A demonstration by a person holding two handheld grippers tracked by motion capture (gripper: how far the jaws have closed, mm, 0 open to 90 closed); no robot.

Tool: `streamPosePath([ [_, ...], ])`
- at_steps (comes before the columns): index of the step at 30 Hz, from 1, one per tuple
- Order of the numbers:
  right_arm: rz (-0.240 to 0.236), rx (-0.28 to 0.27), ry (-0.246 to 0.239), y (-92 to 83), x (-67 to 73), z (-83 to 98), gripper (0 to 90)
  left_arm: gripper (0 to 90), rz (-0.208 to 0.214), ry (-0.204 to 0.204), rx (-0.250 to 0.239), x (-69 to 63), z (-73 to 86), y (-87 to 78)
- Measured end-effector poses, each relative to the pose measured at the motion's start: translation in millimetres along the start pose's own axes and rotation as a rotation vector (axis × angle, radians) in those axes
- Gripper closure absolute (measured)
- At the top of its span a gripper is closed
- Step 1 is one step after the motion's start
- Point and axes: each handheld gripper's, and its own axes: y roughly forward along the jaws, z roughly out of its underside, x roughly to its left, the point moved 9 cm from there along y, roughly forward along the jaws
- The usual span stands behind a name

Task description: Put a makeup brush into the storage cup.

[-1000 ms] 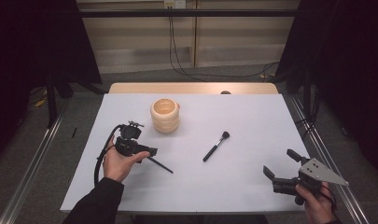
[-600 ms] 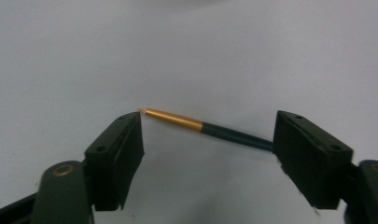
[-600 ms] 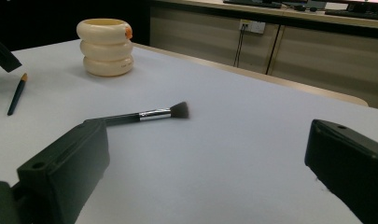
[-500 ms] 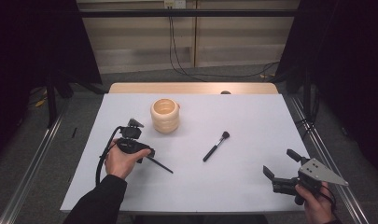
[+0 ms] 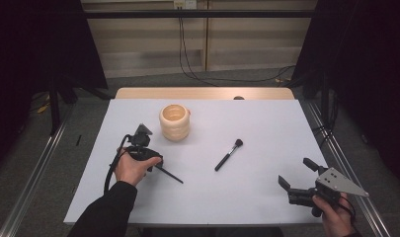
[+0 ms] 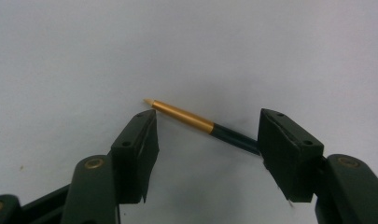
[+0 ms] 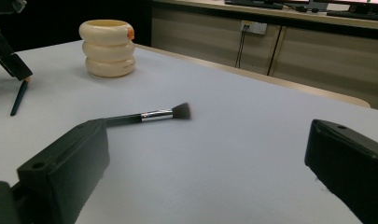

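Up close, fingers (image 6: 203, 140) seemingly straddle gold-tipped brush (image 6: 182, 114).

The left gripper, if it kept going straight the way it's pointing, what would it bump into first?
The left gripper points down at the table, with a thin brush lying between its part-open jaws, which have just been closing. It would likely meet that brush, then the table right beneath it.

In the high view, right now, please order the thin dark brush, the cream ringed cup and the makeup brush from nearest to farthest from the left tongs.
1. Thin dark brush: lies right at the left tongs, its gold end between the jaws.
2. Cream ringed cup: just beyond the tongs, toward the table's far side.
3. Makeup brush: farther right, near the table's middle.
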Motion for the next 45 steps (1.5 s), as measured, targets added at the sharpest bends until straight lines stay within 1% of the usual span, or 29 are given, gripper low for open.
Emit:
streamPosePath([
  [3,0.007,0.001,0.002,-0.3,-0.4,0.1,0.0,38.7,-0.012,0.001,0.001,-0.7,-0.7,1.9],
  [5,-0.002,0.001,0.001,-0.3,0.3,0.1,0.0,39.0,-0.016,0.0,0.011,-0.6,-0.9,4.5],
  [6,-0.002,0.001,0.001,-0.3,0.3,0.1,0.0,39.0,-0.013,-0.013,0.015,-1.8,-1.1,4.8],
  [8,-0.002,0.004,0.007,0.0,0.6,0.4,0.0,40.3,-0.029,-0.003,0.006,-0.3,-3.1,5.1],
  [9,-0.002,0.003,0.006,-0.2,0.1,0.5,0.0,40.6,-0.025,-0.018,0.004,-1.2,-3.5,5.5],
  [12,-0.002,0.005,0.004,0.2,0.7,0.4,0.0,40.4,-0.023,-0.019,0.013,-0.5,-5.4,5.8],
  [13,-0.007,0.005,0.003,0.0,1.2,0.5,0.0,40.4,-0.023,-0.031,0.006,-0.3,-6.9,6.9],
  [14,-0.007,0.005,0.003,0.0,1.2,0.5,0.0,40.4,-0.023,-0.031,0.006,-0.3,-6.9,6.9],
  [15,-0.006,0.005,0.003,0.2,1.1,0.5,0.0,40.4,-0.03,-0.031,0.019,-1.3,-8.9,7.4],
  [16,-0.006,0.005,0.003,0.2,1.1,0.5,0.0,40.4,-0.03,-0.031,0.019,-1.3,-8.9,7.4],
  [17,-0.005,0.01,0.01,0.0,1.2,0.9,0.0,40.4,-0.059,-0.019,0.013,-0.7,-10.4,8.9],
  [18,-0.011,0.009,0.004,0.2,1.6,0.8,0.0,38.7,-0.059,-0.012,0.041,-4.9,-12.0,10.2],
  [19,-0.011,0.009,0.004,0.2,1.6,0.8,0.0,37.2,-0.059,-0.012,0.041,-4.9,-12.0,10.2],
  [20,-0.014,0.008,0.002,0.3,2.4,0.8,0.0,37.7,-0.068,-0.008,0.036,-6.3,-17.2,11.9],
  [21,-0.014,0.008,0.002,0.3,2.4,0.8,0.0,37.9,-0.068,-0.008,0.036,-6.3,-17.2,11.9],
  [22,-0.012,0.01,0.001,0.4,2.0,0.9,0.0,37.9,-0.077,0.004,0.056,-5.3,-18.2,12.7],
  [23,-0.013,0.011,0.003,0.4,2.1,0.9,0.0,37.9,-0.085,-0.01,0.048,-6.6,-19.6,14.3],
  [24,-0.014,0.005,0.003,0.0,2.0,0.4,0.0,38.5,-0.108,0.02,0.057,-7.0,-18.4,14.1],
  [25,-0.014,0.005,0.003,0.0,2.0,0.4,0.0,41.4,-0.108,0.02,0.057,-7.0,-18.4,14.1],
  [26,-0.011,0.009,0.004,-0.3,1.6,1.0,0.0,44.2,-0.127,0.038,0.047,-5.3,-18.1,13.9],
  [27,-0.011,0.011,0.007,-0.3,1.6,1.3,0.0,45.6,-0.135,0.047,0.048,-3.7,-18.1,13.5],
  [31,-0.02,0.012,0.005,0.0,3.1,1.1,0.0,51.7,-0.134,0.041,0.048,-1.7,-18.1,12.4],
  [32,-0.017,0.008,0.003,0.0,3.1,0.6,0.0,56.4,-0.134,0.045,0.046,-0.2,-17.5,11.4],
  [35,-0.017,0.012,0.006,-0.1,2.6,1.2,0.0,62.7,-0.142,0.061,0.04,2.3,-17.6,10.9],
  [37,-0.015,0.01,0.005,0.3,2.2,1.2,0.0,64.4,-0.142,0.061,0.037,4.1,-17.7,10.4],
  [39,-0.016,0.01,0.005,0.4,2.2,1.2,0.0,62.6,-0.132,0.055,0.039,3.6,-17.6,10.0],
  [40,-0.012,0.01,0.007,0.4,1.9,1.2,0.0,61.5,-0.121,0.055,0.039,3.9,-18.0,9.8],
  [41,-0.013,0.011,0.006,0.5,1.9,1.3,0.0,61.5,-0.105,0.041,0.038,3.2,-17.4,9.0],
  [45,-0.013,0.014,0.009,0.0,1.7,1.5,0.0,61.8,-0.112,0.052,0.043,3.2,-14.1,8.0],
])
